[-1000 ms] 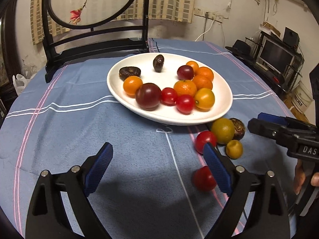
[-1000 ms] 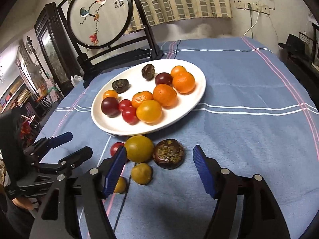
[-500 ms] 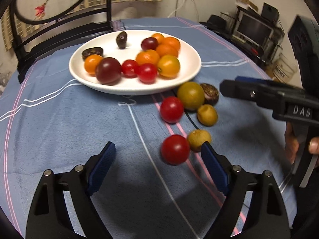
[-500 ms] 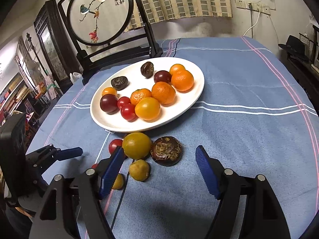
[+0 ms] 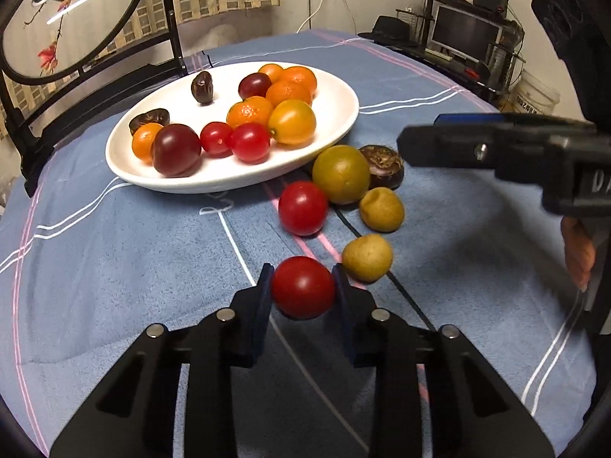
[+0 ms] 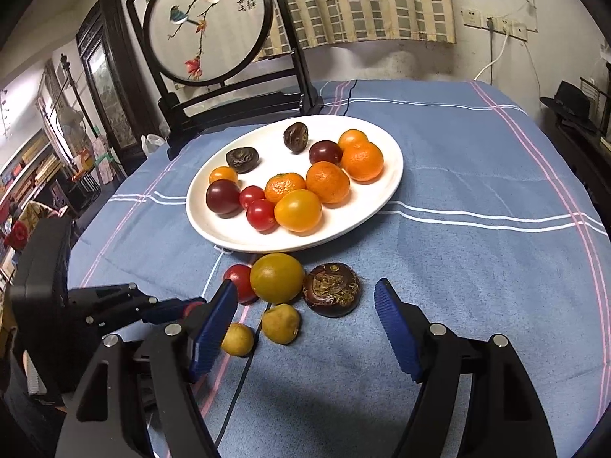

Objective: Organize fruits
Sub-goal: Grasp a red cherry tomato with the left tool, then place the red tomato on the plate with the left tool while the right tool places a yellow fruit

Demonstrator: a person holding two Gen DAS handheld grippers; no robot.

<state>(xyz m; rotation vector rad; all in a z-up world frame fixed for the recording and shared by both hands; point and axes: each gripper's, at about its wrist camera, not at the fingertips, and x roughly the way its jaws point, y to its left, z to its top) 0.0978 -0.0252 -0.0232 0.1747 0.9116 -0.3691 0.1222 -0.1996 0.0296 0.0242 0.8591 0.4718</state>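
A white plate on the blue tablecloth holds several oranges, tomatoes and dark fruits. In front of it lie a second red tomato, a yellow-green fruit, a dark brown fruit and two small yellow fruits. My left gripper is shut on a red tomato at the cloth. My right gripper is open and empty, just behind the dark brown fruit; it shows from the side in the left wrist view.
A black framed round screen stands at the table's far edge behind the plate. A thin black cord runs across the cloth among the loose fruits. Shelves and a monitor stand beyond the table's right side.
My left gripper moved forward to the nearest red tomato and shut on it. My right gripper shifted slightly and stays open.
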